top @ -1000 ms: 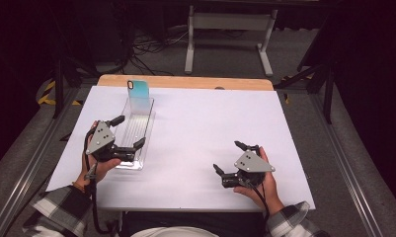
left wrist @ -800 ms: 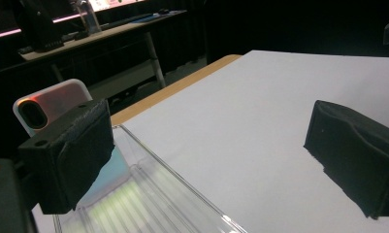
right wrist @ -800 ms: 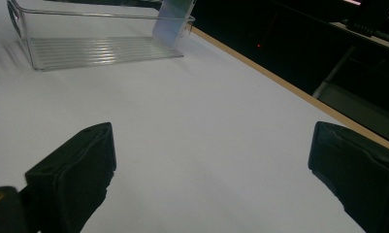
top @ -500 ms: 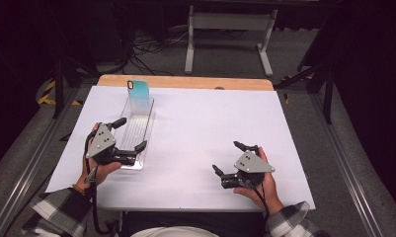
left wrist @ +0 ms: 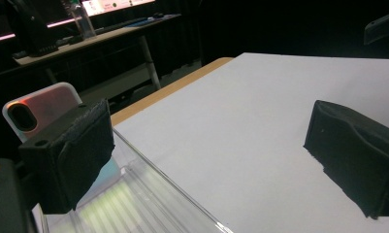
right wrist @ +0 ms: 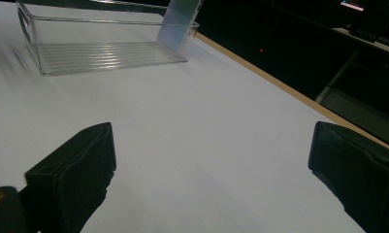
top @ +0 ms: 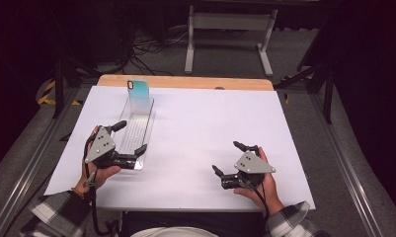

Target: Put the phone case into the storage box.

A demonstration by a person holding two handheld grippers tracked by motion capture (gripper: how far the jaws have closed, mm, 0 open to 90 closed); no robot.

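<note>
Over the last second the left gripper [top: 128, 137] had drawn back a little toward the person along the near end of the long clear plastic tray with a ribbed floor [top: 136, 132]; the right gripper [top: 231, 157] had barely shifted. In the high view the left gripper's jaws stood wide apart, straddling the tray's near end, one jaw on its outer left side and the other at its near right corner, holding nothing. Whether either jaw touched the plastic could not be told. The left gripper view showed the tray's clear wall [left wrist: 148, 182] running between the two spread jaws.

The tray lay lengthwise on the white sheet covering the table [top: 200, 123], on its left side. A slim smartphone with a pale teal-tinted back and a dark camera window [top: 138, 92] stood nearly upright at the tray's far end, leaning against the end wall, close to the bare wooden table edge [top: 185, 82].

The right gripper rested low over the white sheet near the table's front right, well apart from the tray, its jaws open and empty. In the right gripper view the tray [right wrist: 95, 51] and the phone [right wrist: 180, 24] appeared farther off beyond them.
</note>
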